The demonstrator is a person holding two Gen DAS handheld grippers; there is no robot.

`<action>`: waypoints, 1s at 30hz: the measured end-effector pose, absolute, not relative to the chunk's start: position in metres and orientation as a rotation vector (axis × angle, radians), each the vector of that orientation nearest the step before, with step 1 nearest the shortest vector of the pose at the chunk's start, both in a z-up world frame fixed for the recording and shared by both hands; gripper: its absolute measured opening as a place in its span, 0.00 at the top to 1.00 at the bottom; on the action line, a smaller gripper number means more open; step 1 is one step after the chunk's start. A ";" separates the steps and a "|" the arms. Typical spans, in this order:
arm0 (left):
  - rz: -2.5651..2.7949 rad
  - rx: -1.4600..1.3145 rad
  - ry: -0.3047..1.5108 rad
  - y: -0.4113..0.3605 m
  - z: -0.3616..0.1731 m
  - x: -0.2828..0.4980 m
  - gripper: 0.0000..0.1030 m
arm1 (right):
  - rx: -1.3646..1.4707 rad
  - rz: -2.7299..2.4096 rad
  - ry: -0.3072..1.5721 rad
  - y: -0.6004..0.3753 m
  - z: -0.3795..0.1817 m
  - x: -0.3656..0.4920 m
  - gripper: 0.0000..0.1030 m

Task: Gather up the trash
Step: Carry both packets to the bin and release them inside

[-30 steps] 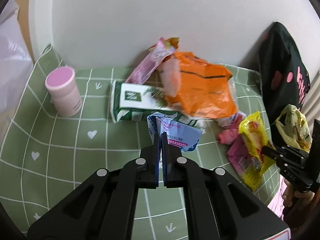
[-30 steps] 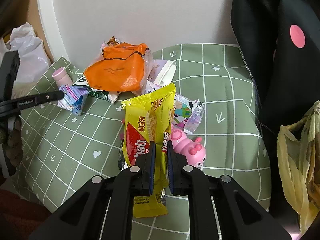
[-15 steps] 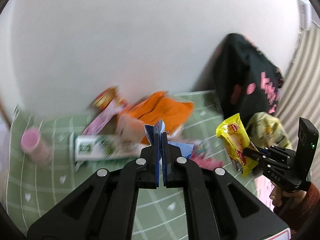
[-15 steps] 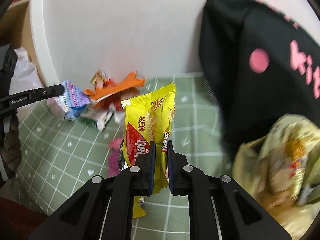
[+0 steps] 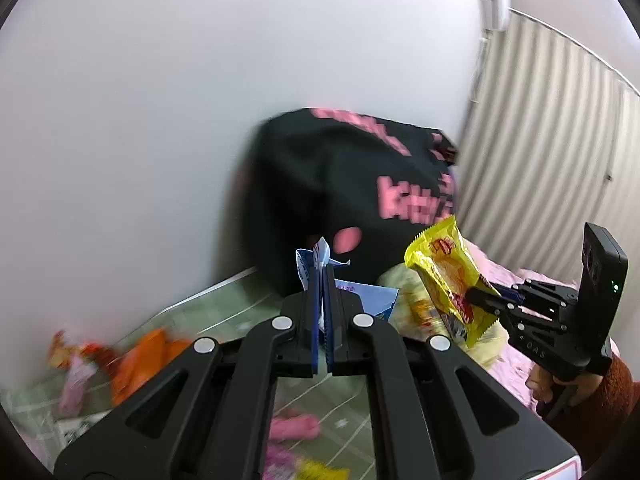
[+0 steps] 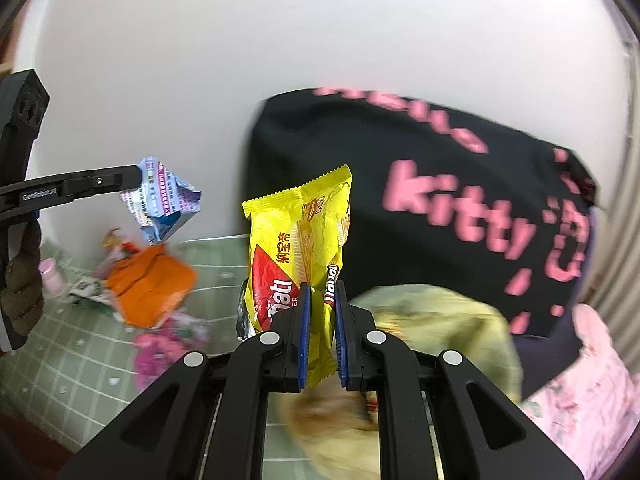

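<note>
Much of the scene is smeared by motion blur. The litter on the green checked tablecloth [image 6: 60, 368] reads only as blobs: an orange bag [image 6: 150, 284], something pink [image 6: 160, 344], and a small pink-capped bottle [image 6: 50, 276] half hidden behind the person's gloved hand. The pale yellow-green plastic bag [image 6: 432, 320] under the right gripper is a soft blur, its mouth and contents impossible to make out, and its lower part is covered by the gripper's frame. The black bag with pink "kitty" lettering [image 6: 420, 184] stands against the white wall, its right edge cut off.

The right gripper [image 6: 321, 300] pinches a yellow snack wrapper [image 6: 300, 240] by its lower end, blue pads pressed narrowly onto the foil. The wrapper stands nearly upright, long axis vertical, serrated top seam pointing up, held in the air over the yellow-green bag. From the left wrist view the same wrapper [image 5: 448, 280] leans up and to the left.

The left gripper [image 5: 323, 276] is closed tight on a crumpled blue-and-white printed packet [image 5: 360, 296], which sticks up past the fingertips and spills to the right. In the right wrist view that packet [image 6: 164, 200] hangs in the air above the orange bag.
</note>
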State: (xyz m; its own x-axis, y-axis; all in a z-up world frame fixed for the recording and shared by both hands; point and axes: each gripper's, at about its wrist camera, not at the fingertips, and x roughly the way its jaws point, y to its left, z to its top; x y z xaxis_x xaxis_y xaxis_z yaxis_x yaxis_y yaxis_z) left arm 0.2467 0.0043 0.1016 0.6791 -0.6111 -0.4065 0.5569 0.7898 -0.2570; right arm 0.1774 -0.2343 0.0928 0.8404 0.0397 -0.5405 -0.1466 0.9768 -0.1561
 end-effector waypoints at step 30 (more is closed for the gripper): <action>-0.933 0.256 0.872 -0.244 -0.012 0.301 0.98 | -0.042 -0.068 0.797 -0.366 0.014 0.211 0.89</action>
State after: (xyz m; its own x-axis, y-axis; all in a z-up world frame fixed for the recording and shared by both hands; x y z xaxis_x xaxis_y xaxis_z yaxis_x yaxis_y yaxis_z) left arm 0.3007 -0.2441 -0.0118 0.2933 -0.5940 -0.7491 0.7874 0.5945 -0.1630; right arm 0.2112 -0.3662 0.0139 0.6971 -0.0768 -0.7129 0.0452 0.9970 -0.0631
